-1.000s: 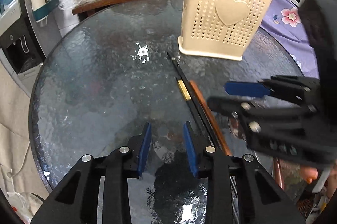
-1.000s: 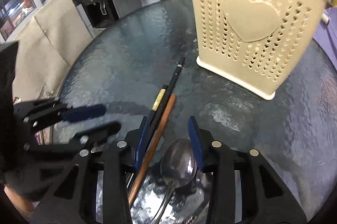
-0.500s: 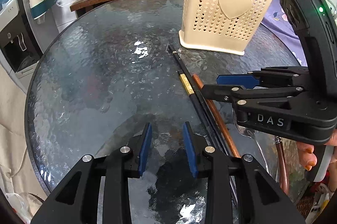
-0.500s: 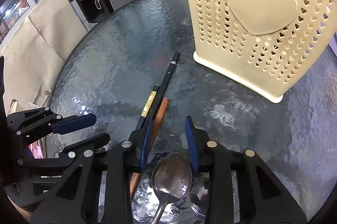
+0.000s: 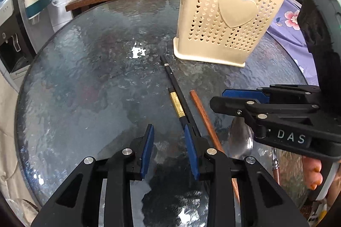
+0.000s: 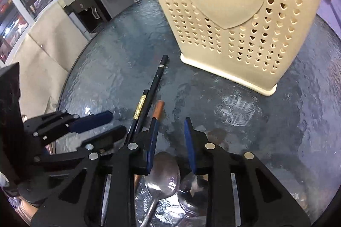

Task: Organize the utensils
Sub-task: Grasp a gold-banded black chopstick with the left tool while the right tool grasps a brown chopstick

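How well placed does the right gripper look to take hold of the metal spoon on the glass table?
Probably well: the spoon lies just below the right gripper, bowl between its closing pads, not yet pinched. The wooden chopstick lies close beside.

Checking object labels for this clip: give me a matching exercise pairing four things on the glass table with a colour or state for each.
Things:
1. utensil holder
2. spoon
3. black chopsticks
4. wooden chopstick

Descriptions:
A. reddish-brown, lying flat beside the black pair
B. cream, upright, with heart-shaped holes
C. shiny metal, bowl just below the right gripper's fingers
D. dark, one with a gold band, lying flat on the table

Pairs: 1-B, 2-C, 3-D, 4-A
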### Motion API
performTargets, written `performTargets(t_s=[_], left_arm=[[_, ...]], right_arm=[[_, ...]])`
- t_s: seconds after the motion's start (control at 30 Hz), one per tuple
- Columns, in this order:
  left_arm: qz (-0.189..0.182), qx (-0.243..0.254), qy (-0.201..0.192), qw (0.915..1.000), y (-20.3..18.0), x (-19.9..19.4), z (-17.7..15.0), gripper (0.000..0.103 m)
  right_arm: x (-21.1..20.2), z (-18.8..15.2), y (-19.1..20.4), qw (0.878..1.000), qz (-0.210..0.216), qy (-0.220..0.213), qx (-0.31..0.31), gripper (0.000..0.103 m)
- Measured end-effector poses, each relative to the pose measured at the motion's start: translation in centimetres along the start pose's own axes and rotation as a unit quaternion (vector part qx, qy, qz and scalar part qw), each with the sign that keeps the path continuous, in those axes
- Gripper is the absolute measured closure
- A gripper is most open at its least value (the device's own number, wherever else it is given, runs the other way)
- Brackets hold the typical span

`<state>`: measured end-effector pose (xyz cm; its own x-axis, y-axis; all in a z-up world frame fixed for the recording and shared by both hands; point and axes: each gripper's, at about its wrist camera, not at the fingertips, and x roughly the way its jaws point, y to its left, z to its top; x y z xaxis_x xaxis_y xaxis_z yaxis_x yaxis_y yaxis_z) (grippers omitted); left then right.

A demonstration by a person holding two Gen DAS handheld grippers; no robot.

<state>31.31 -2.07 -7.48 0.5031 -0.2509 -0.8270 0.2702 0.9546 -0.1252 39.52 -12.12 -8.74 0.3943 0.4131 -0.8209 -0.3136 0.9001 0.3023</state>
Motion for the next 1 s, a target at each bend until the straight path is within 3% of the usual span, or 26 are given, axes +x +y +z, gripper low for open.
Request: performTargets(t_s=[0.37,0.53,0.7,1.0], left_arm=[[-0.015,-0.006,-0.007,0.9998,-0.4,0.5,0.3,0.075],[0.009,0.003,-0.011,0.9999,-0.5,0.4,0.3,0.074],[0.064,0.018,-0.007,0.9977,0.4,0.3,0.2,0.078],[0.069,0.028,0.005,0.9972,1.5,0.3,0.7,0.078]], right_arm=[[0.0,0.0,-0.7,1.000,0.005,0.002,0.013,0.077],[0.0,0.0,-0.7,1.000,0.004,0.004,0.015,0.077],[0.4,0.2,0.6,1.000,-0.004,0.011,-0.004,0.077],[1.3,0.7,2.9,0.998,-0.048,0.026,-0.036,0.077]])
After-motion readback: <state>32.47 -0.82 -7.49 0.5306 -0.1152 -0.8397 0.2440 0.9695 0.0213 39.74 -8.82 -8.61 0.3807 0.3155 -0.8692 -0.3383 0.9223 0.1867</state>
